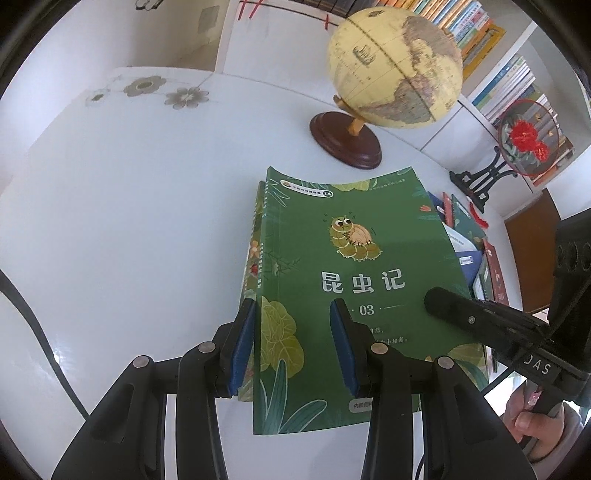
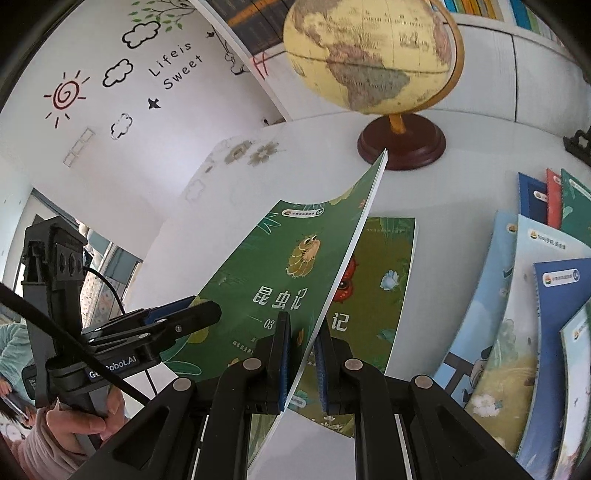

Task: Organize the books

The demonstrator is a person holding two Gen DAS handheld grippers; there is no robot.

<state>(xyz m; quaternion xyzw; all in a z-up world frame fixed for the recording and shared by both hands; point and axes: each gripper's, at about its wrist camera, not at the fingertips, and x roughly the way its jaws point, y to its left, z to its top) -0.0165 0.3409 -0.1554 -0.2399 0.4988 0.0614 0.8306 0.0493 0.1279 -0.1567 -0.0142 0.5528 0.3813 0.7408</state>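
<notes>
The green book point(image 1: 354, 266), its cover showing a cartoon caterpillar, hangs tilted above a second book point(image 2: 384, 280) on the white table point(image 1: 129, 221), long axis toward the globe point(image 1: 395, 66). The right gripper point(image 2: 303, 354) pinches its edge; the left gripper point(image 1: 291, 347) is part-open across its spine, grip unclear.

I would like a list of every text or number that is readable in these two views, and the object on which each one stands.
"昆虫记" and "03": cover of the green book.
"Lifeis Sweet": wall sticker.
"记": book lying underneath; the rest is hidden.
"obot.AI": left gripper, partly hidden by a cable.
"DAS": right gripper, partly cut off.
Too small or blurred: badges and small lines on the book covers, shelf book spines.
</notes>
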